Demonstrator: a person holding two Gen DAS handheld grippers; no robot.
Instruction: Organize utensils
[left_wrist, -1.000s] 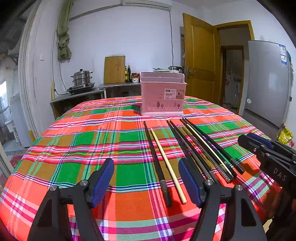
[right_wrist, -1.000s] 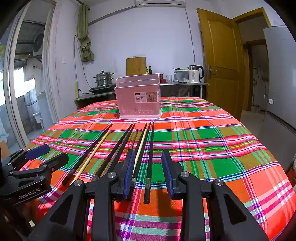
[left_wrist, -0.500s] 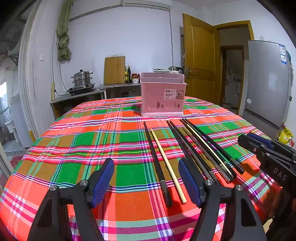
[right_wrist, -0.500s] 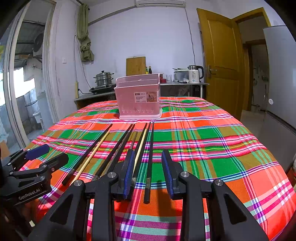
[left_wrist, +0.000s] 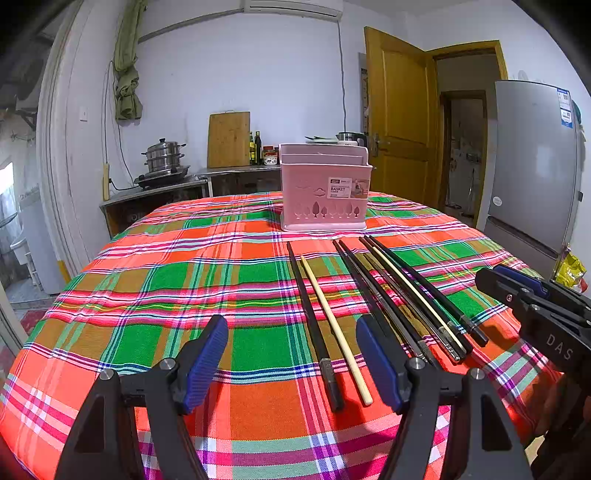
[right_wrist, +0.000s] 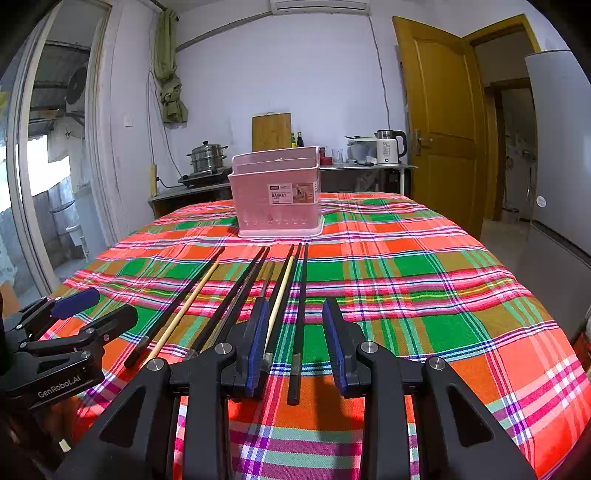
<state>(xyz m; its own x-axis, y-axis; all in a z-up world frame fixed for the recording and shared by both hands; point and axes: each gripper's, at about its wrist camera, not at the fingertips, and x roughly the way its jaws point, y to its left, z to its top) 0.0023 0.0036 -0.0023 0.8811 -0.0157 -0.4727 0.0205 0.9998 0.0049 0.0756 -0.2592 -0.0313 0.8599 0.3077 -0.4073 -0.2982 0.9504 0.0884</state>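
On the near half of the worktop, under its plaid cloth, the chopsticks lie side by side in a loose fan, thick ends toward me and tips pointing at the pink basket standing upright at the far side. From the left wrist view I see a dark stick and a pale wooden one a little apart on the left, then a tighter bundle of dark ones to the right. My left claw is spread wide and holds nothing; the separated pair's thick ends lie between its pads. My right claw is also spread and empty, straddling the rightmost dark stick, which lies loose on the cloth between the pads without being pinched. I judge these sticks light, stiff and slim, the lacquered ones likely slippery and prone to roll or pivot, so I would pinch near the thick squared end where the pads get the most bite, and keep the stick in line with the fingers. Compared with a second ago nothing has shifted: both claws hang in the same place at the same spread, and no stick has moved.
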